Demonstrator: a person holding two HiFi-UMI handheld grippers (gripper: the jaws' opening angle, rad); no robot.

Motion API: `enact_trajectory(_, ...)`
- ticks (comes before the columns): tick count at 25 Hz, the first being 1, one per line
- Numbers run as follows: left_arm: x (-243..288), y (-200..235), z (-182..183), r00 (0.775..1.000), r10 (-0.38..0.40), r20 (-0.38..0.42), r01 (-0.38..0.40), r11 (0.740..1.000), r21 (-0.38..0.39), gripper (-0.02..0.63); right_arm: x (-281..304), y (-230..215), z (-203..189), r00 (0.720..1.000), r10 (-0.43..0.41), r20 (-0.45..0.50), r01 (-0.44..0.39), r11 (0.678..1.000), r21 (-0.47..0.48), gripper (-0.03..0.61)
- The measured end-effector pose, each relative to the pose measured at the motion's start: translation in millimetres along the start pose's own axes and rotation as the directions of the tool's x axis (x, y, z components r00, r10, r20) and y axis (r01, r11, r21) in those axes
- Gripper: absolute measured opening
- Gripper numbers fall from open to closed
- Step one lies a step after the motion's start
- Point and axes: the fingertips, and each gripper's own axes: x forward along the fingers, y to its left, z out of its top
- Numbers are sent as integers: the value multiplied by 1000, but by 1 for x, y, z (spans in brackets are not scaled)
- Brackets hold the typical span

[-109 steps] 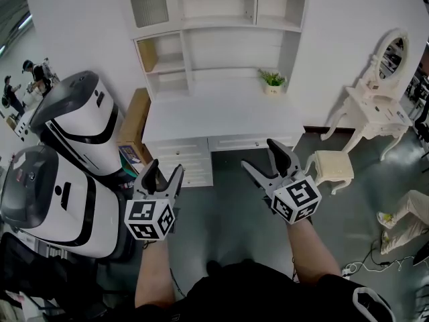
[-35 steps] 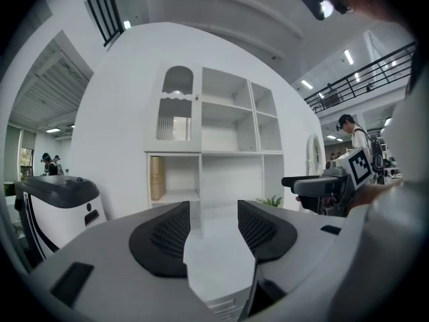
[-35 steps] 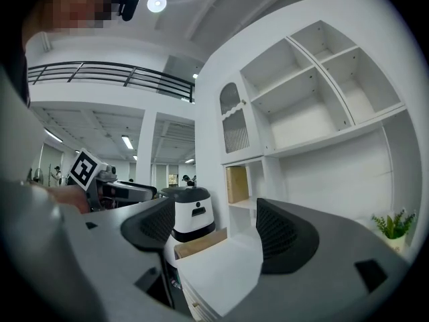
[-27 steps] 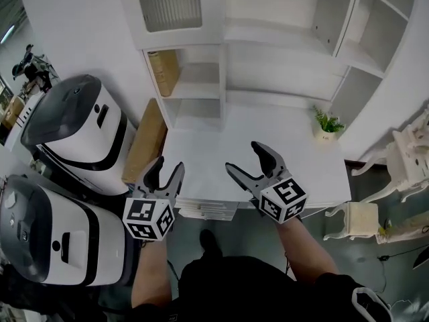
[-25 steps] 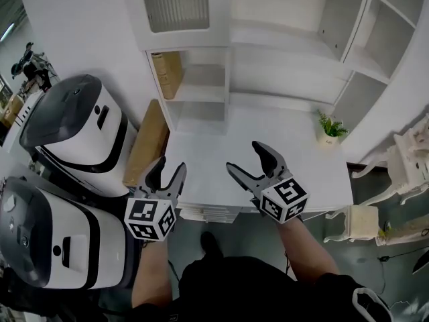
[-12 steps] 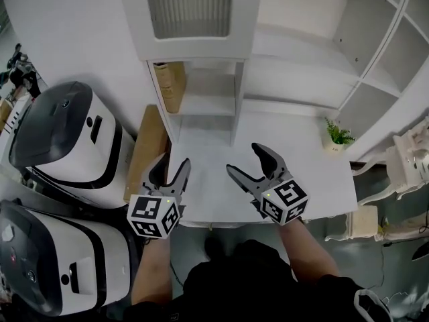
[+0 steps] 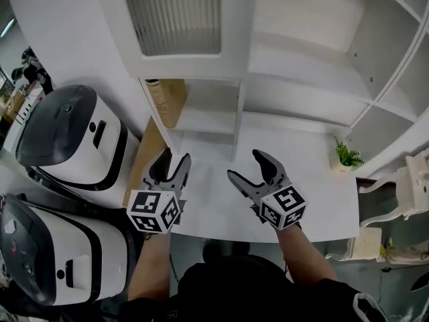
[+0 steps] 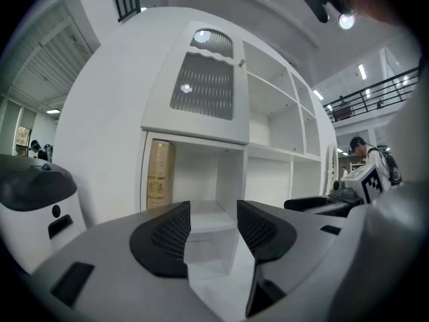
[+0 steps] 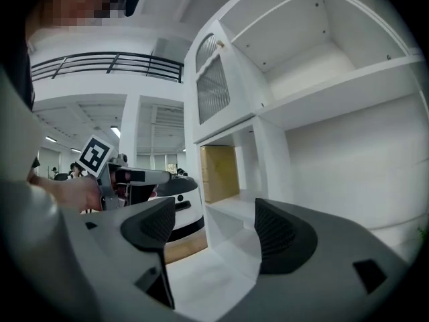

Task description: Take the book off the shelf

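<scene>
A tan book [image 7: 166, 99] stands upright against the left wall of a small shelf compartment, above the white desk [image 7: 221, 210]. My left gripper [image 7: 173, 161] is open and empty, hovering over the desk's left edge, below and short of the book. In the left gripper view the book [image 8: 159, 174] shows up and left of the open jaws [image 8: 213, 210]. My right gripper [image 7: 248, 166] is also open and empty, over the desk to the right. The right gripper view shows the book [image 9: 220, 173] beyond the wide jaws [image 9: 214, 210].
A cabinet with a ribbed door [image 7: 174, 15] hangs above the book's compartment. Open white shelves [image 7: 315, 79] run to the right, with a small potted plant [image 7: 345, 156] on the desk. Two white-and-black machines [image 7: 74, 139] [image 7: 47, 253] and a brown board [image 7: 144, 159] stand left of the desk.
Both grippers have moved forward over the desk toward the shelf unit, which now looms closer. Their jaws stay open and empty.
</scene>
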Motion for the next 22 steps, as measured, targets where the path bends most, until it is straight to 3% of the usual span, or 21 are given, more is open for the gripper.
enact_trajectory(6,26,3,2,995,95,-25,-96,995,-25,224,8,-40,-7,999,53,-12,-52,998,30,379)
enact_trajectory(11,48,15,3,991,126,-47,-128,992,-24,232,20,-50,-2,997,79,-22,-78,997,21,379)
enact_trajectory(15,67,40,10,987,159,-30,-160,987,-20,244,29,-55,12,998,62,-12,-63,998,-22,379)
enact_trajectory(22,93,85,16,985,170,-40,-170,985,9,258,51,-61,23,1000,4,-2,-4,1000,-7,379)
